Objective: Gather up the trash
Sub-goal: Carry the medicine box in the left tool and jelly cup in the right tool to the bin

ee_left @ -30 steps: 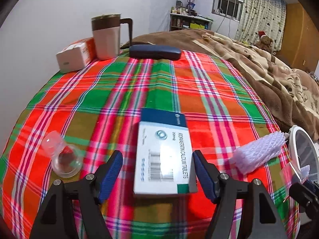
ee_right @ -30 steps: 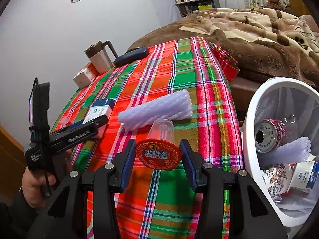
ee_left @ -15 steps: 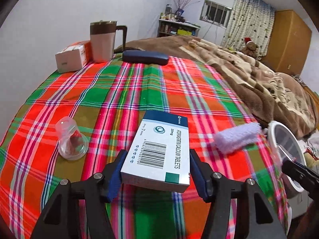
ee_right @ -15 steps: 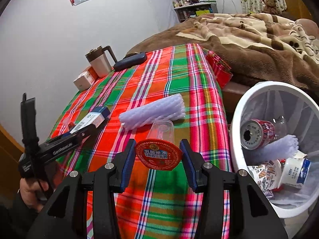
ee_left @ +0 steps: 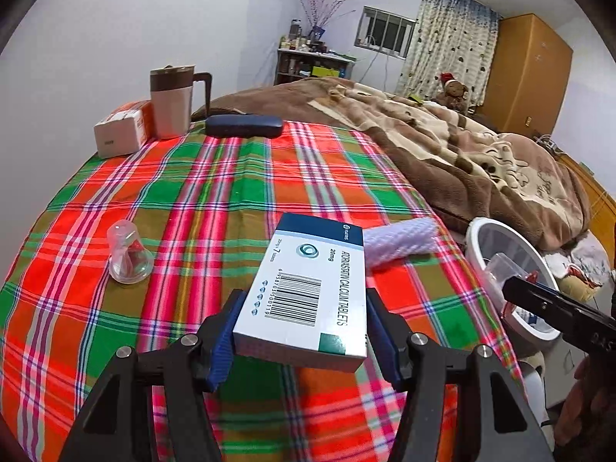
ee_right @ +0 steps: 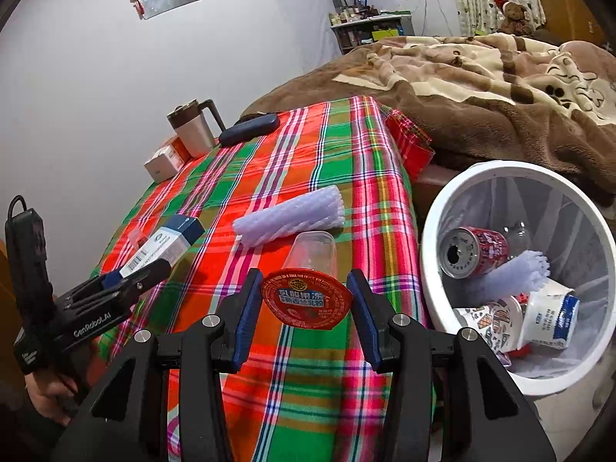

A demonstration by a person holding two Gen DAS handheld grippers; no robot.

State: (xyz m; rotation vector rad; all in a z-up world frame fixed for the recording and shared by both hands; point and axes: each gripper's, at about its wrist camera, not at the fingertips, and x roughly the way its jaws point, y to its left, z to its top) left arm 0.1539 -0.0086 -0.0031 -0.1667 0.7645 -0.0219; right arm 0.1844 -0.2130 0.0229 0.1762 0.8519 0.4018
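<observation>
My left gripper (ee_left: 304, 331) is shut on a white and blue tablet box (ee_left: 312, 288) and holds it above the plaid table; the box also shows in the right wrist view (ee_right: 165, 246). My right gripper (ee_right: 306, 308) is shut on a clear jelly cup with a red lid (ee_right: 308, 296), held above the table near its right edge. A white foam net sleeve (ee_right: 292, 215) lies on the table, also in the left wrist view (ee_left: 400, 242). A second clear cup (ee_left: 127, 258) lies at the left. The white trash bin (ee_right: 431, 231) stands right of the table.
A mug (ee_left: 171, 100), a small carton (ee_left: 119, 131) and a dark case (ee_left: 242, 126) stand at the table's far edge. The bin holds a red can (ee_right: 473, 250), cups and foam. A bed with a brown blanket (ee_left: 462, 161) lies beyond.
My left gripper has closed on the tablet box and lifted it off the table, moving right. My right gripper has carried the jelly cup a little closer to the bin.
</observation>
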